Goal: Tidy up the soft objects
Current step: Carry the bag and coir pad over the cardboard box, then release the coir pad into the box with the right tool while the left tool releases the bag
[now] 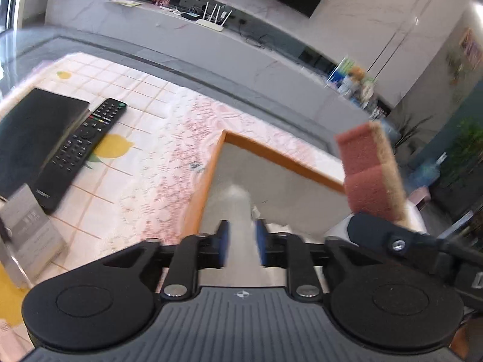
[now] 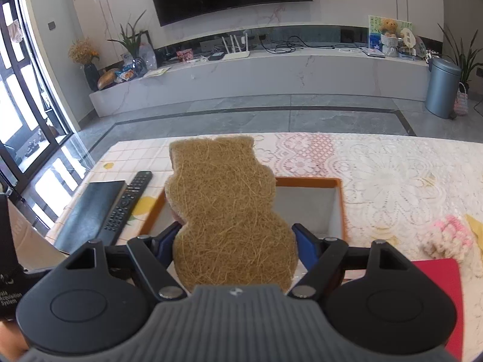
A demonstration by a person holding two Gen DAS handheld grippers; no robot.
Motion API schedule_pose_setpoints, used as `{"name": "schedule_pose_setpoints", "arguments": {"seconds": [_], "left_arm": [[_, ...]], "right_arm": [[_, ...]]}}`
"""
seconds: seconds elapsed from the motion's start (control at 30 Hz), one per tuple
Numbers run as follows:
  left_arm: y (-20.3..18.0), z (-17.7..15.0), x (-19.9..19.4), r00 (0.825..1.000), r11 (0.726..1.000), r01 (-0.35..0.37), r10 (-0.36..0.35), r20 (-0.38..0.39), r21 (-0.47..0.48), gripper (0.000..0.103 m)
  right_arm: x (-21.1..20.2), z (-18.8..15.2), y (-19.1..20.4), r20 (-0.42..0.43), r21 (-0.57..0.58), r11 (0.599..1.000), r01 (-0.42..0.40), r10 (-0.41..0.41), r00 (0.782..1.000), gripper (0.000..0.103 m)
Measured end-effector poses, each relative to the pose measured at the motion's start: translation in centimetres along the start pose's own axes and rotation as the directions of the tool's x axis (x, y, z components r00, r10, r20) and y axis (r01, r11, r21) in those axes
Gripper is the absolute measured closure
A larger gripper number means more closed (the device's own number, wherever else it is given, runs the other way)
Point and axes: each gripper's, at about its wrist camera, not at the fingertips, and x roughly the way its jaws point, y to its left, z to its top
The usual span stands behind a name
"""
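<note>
Right gripper (image 2: 235, 238) fingers pinched the sponge (image 2: 223, 208) over the box (image 2: 338, 208); left gripper (image 1: 243, 242) fingers spread, w/ white blur between, box at 12.

A scouring sponge (image 2: 229, 211) with a tan coarse-fibre face and a pink backing, cut in a lobed bear-like outline, is held above an orange-rimmed, white-lined box (image 2: 339, 205) that stands open on the lace-covered table

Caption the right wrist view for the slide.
Right tool holds a scouring sponge above the orange-rimmed box.
</note>
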Motion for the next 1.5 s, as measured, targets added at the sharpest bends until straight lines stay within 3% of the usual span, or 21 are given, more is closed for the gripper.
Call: {"name": "schedule_pose_setpoints", "arguments": {"seconds": [0.03, 0.13, 0.2, 0.3, 0.47, 0.57, 0.63, 0.77, 0.87, 0.97, 1.07, 1.23, 1.33, 1.4, 1.5], "left_arm": [[0.4, 0.2, -0.5, 1.000, 0.999, 0.031, -0.031, 0.003, -0.036, 0.056], [1.5, 1.0, -2.4, 0.994, 0.984, 0.104, -0.099, 0.042, -0.144, 0.031], [2.4, 1.6, -4.2, 0.986, 0.969, 0.152, -0.135, 0.101, -0.194, 0.026], [3.5, 3.1, -6.0, 0.979, 0.970, 0.167, -0.142, 0.148, -0.176, 0.026], [5.2, 4.2, -6.4, 0.982, 0.985, 0.072, -0.042, 0.182, -0.158, 0.026], [6.4, 4.2, -5.6, 0.988, 0.979, 0.032, -0.001, 0.156, -0.199, 0.026], [6.8, 4.3, -5.0, 0.991, 0.977, 0.008, 0.021, 0.132, -0.215, 0.028], [6.6, 4.6, -4.6, 0.994, 0.979, 0.020, 0.003, 0.110, -0.205, 0.028], [5.8, 4.5, -4.7, 0.993, 0.987, 0.044, -0.026, 0.115, -0.157, 0.028], [5.2, 4.2, -4.7, 0.994, 0.992, 0.013, 0.001, 0.110, -0.124, 0.028], [5.3, 4.1, -4.4, 0.995, 0.992, -0.005, 0.016, 0.094, -0.123, 0.029], [5.4, 4.0, -4.2, 0.996, 0.992, -0.009, 0.020, 0.081, -0.129, 0.029], [5.0, 4.0, -4.4, 0.996, 0.995, -0.002, 0.011, 0.089, -0.099, 0.029], [4.7, 4.0, -4.7, 0.995, 0.997, 0.000, 0.009, 0.103, -0.080, 0.029], [4.5, 4.1, -5.2, 0.992, 0.997, -0.011, 0.019, 0.122, -0.071, 0.029]], "right_arm": [[-0.1, -0.1, 0.1, -0.001, 0.012, 1.000, -0.010, 0.010, 1.000, 0.027], [-1.1, 0.0, -0.1, 0.013, 0.075, 0.995, -0.058, 0.057, 0.998, 0.026], [-1.8, 0.0, 0.4, 0.039, 0.053, 0.998, -0.028, 0.026, 0.999, 0.026], [-1.9, -0.1, 1.7, 0.035, 0.005, 1.000, 0.005, -0.005, 0.999, 0.026], [0.0, -0.4, 3.8, 0.021, -0.114, 0.990, 0.080, -0.078, 0.997, 0.026], [3.6, -0.9, 4.7, -0.045, -0.272, 0.948, 0.165, -0.183, 0.982, 0.026], [5.7, -1.1, 4.6, -0.104, -0.285, 0.936, 0.205, -0.243, 0.965, 0.027], [7.4, -1.8, 4.7, -0.196, -0.254, 0.961, 0.106, -0.159, 0.968, 0.026], [9.3, -2.8, 5.1, -0.277, -0.232, 0.970, 0.064, -0.130, 0.952, 0.026], [12.1, -4.7, 4.4, -0.367, -0.174, 0.983, 0.057, -0.119, 0.922, 0.026], [13.4, -6.3, 5.0, -0.339, -0.254, 0.962, 0.099, -0.184, 0.923, 0.024], [13.3, -6.6, 5.3, -0.344, -0.240, 0.963, 0.120, -0.200, 0.918, 0.024], [13.2, -6.1, 5.6, -0.350, -0.279, 0.955, 0.103, -0.201, 0.915, 0.020], [13.0, -5.9, 5.7, -0.346, -0.294, 0.949, 0.118, -0.220, 0.912, 0.012], [12.0, -6.2, 6.1, -0.306, -0.316, 0.940, 0.131, -0.232, 0.923, 0.009]]}}
